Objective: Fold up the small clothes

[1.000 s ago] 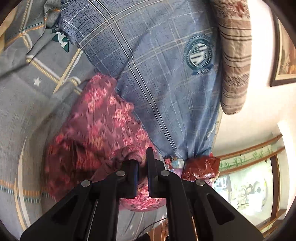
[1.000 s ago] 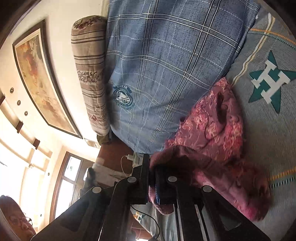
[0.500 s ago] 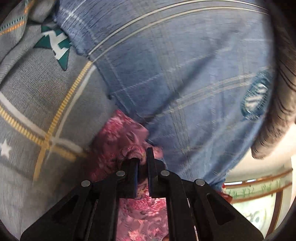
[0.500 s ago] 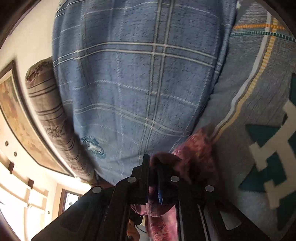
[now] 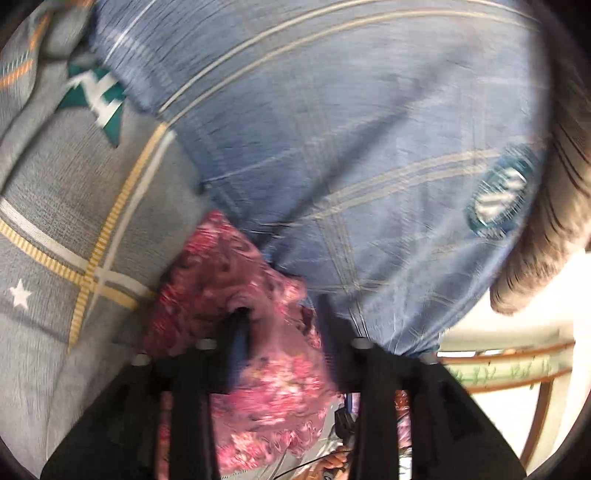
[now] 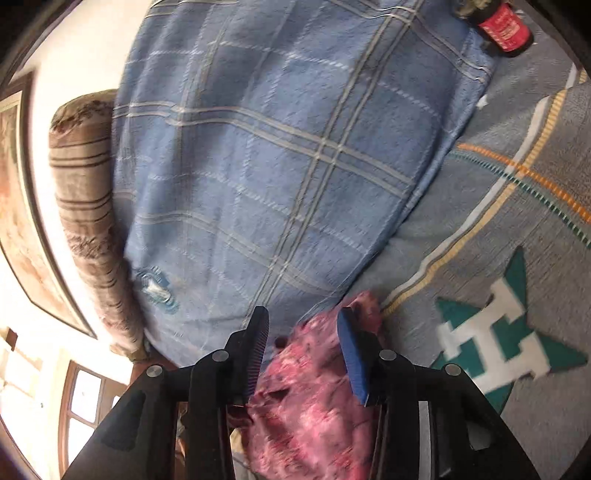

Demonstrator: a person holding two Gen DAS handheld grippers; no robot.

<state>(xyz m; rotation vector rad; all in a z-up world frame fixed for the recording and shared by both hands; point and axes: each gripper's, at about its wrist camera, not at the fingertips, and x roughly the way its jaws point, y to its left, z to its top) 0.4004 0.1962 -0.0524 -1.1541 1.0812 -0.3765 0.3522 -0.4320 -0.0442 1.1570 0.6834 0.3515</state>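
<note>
Left gripper [image 5: 280, 328]: the jaws have just been opening and are seen spread; the pink floral garment [image 5: 258, 332] lies between them but is no longer pinched. This view is blurred.
Right gripper [image 6: 301, 347]: the jaws have just been opening as well and are spread, with a corner of the same garment between the blue pads [image 6: 352, 354], not pressed by them.
Pink floral garment: it is laid on the grey patterned bedspread [image 5: 74, 206], bunched, close under both grippers, its far edge touching the foot of the blue plaid pillow [image 6: 277, 166]. Whether the fold is flat cannot be told, since most of the cloth is hidden under the gripper bodies.
Step in hand: the release of a folded-over edge is judged to be under way.
How it is done well: both pairs of jaws should be opened fully before anything is drawn back, so that no cloth is dragged along on a pad. The grippers are best withdrawn straight along their own line, low and together, so the top layer is not flipped. The fold should then be checked for a square edge and smoothed if it has bunched against the pillow.
Bedspread: a green star with a white H [image 6: 506, 332] lies to the garment's right in the right view.
Far end: a brown striped bolster [image 6: 88, 206] is stood behind the pillow, and a red bottle [image 6: 504, 26] is seen at the far right corner of the bedspread.
</note>
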